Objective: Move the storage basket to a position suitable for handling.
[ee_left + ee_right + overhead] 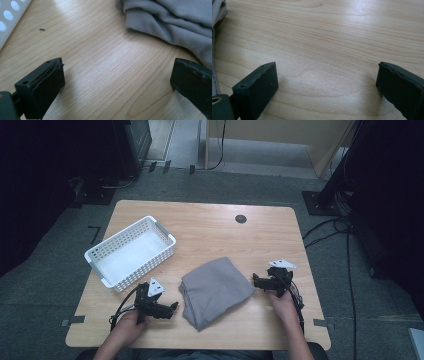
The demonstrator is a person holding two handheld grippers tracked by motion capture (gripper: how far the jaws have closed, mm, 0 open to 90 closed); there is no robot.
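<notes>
A folded grey cloth point(215, 291) lies on the wooden table point(210, 225), near the front middle. My left gripper point(172, 308) rests low on the table just left of the cloth, open, with bare wood between its jaws. The left gripper view has the cloth point(175, 20) at the upper right, close to the right jaw. My right gripper point(256, 281) sits at the cloth's right edge, open and holding nothing. In the right gripper view the cloth point(217, 15) is a sliver at the left edge.
A white perforated plastic basket point(131, 252) stands on the left half of the table, seemingly with nothing in it; its wall point(10, 15) appears at the top left of the left gripper view. A dark round grommet point(241, 218) sits near the far edge. Cables run across the floor on the right.
</notes>
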